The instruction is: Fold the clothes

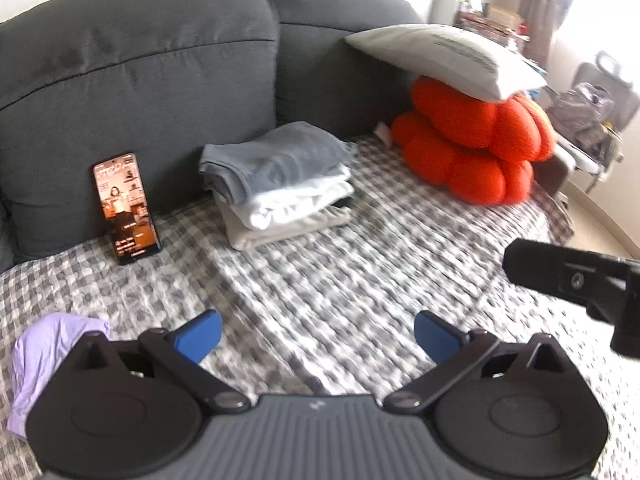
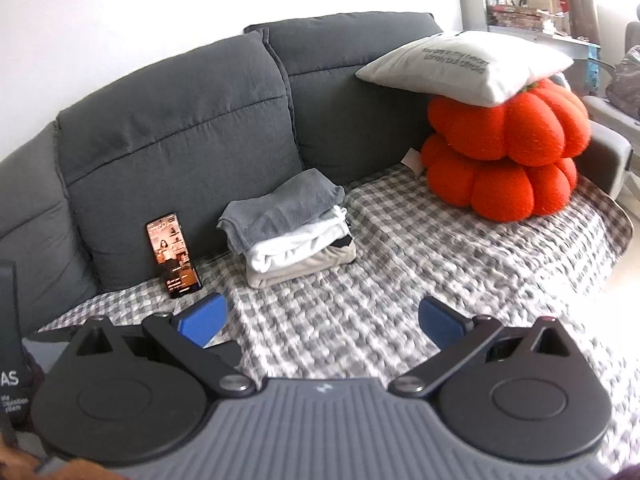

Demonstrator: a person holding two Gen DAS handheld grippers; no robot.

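Grey-topped stack of folded clothes [image 1: 276,184] sits ahead of left hand-held gripper [image 1: 318,338], jaws wide apart, empty. Right hand-held gripper [image 2: 320,322] likewise spread, empty. Lilac garment [image 1: 48,354] lies crumpled just left of left one, on checkered sofa cover [image 1: 360,264].

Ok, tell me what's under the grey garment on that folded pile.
Under the grey garment lies a folded white piece, then a thin dark layer showing at the right edge, and a beige piece at the bottom on the checked cover. What the folds enclose is hidden.
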